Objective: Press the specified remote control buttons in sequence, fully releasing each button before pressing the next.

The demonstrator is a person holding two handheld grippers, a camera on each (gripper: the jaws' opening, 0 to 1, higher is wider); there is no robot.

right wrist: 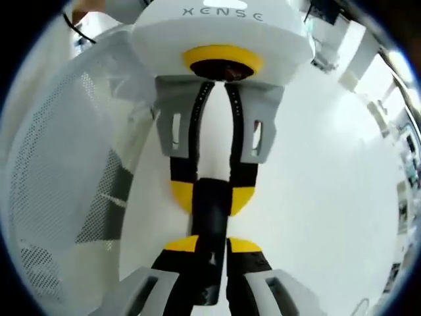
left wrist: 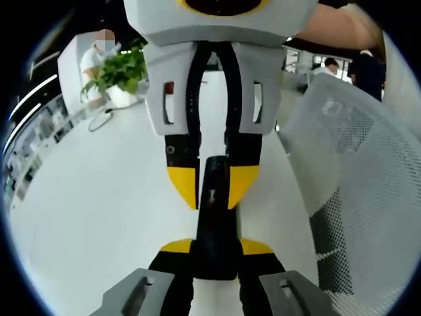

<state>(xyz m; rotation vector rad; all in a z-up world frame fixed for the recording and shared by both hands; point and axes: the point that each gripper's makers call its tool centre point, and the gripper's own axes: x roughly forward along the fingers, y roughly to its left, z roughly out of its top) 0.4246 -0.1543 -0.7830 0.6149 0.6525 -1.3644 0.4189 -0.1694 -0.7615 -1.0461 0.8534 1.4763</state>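
Observation:
A slim black remote control (left wrist: 214, 230) lies lengthwise between two grippers that face each other over a white table (left wrist: 99, 210). In the left gripper view, my left gripper (left wrist: 216, 247) rises from the bottom with its yellow-tipped jaws shut on the remote's near end. My right gripper (left wrist: 214, 187) reaches in from the top and is shut on the far end. The right gripper view shows the same hold mirrored: the right gripper (right wrist: 212, 245) grips the remote (right wrist: 210, 217) from below and the left gripper (right wrist: 212, 196) grips it from above. The buttons are too dark to make out.
A white mesh chair back (left wrist: 355, 178) stands close on one side and shows again in the right gripper view as the chair back (right wrist: 66, 158). A potted plant (left wrist: 118, 72) and a cable lie at the table's far end. People (left wrist: 368, 69) are in the background.

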